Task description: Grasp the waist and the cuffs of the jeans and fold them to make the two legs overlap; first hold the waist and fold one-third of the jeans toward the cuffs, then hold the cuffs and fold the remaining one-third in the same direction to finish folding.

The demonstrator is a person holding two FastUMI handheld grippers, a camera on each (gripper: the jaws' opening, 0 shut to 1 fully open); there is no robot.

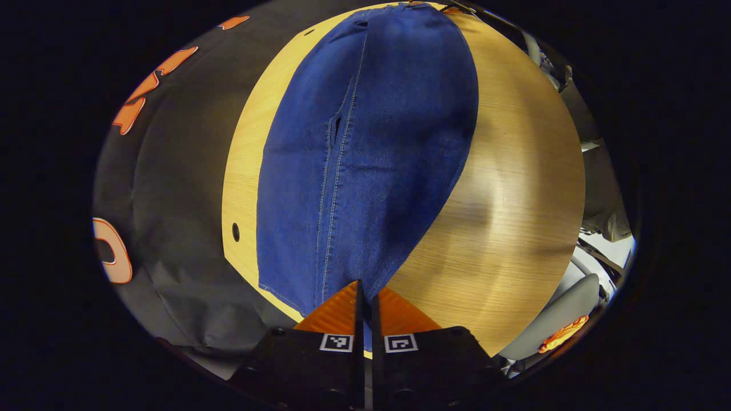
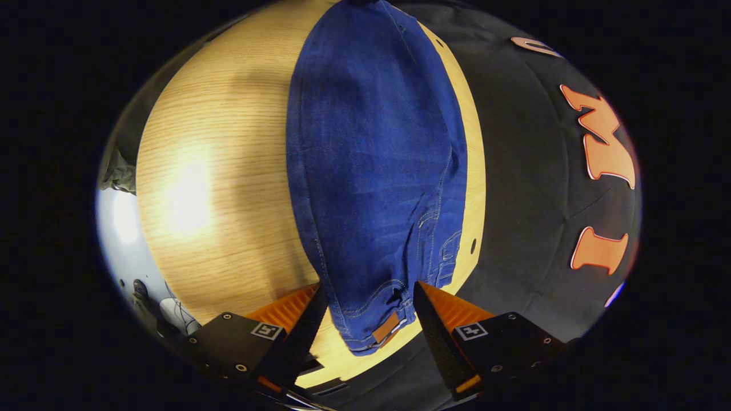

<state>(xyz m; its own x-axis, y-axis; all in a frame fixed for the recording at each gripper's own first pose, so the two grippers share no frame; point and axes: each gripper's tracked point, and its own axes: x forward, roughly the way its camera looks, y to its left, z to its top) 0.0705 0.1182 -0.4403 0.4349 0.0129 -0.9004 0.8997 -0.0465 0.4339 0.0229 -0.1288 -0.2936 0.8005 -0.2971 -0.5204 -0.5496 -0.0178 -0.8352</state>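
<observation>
Dark blue jeans (image 1: 371,142) lie lengthwise on the round wooden table (image 1: 514,200), the two legs stacked on each other. In the left gripper view the cuff end is nearest, and my left gripper (image 1: 367,288) is shut on the cuffs, with a strip of denim showing in the thin gap between its fingers. In the right gripper view the jeans (image 2: 371,160) run away from me. Their waist end, with a brown patch (image 2: 385,328), lies between the fingers of my right gripper (image 2: 370,287), which stands open around the waistband.
The jeans lie near the table's edge beside the black booth wall (image 1: 171,200). A small hole (image 1: 236,232) is in the tabletop by that edge. Bare wood (image 2: 217,200) spreads on the jeans' other side. A grey chair (image 1: 571,308) stands past the table.
</observation>
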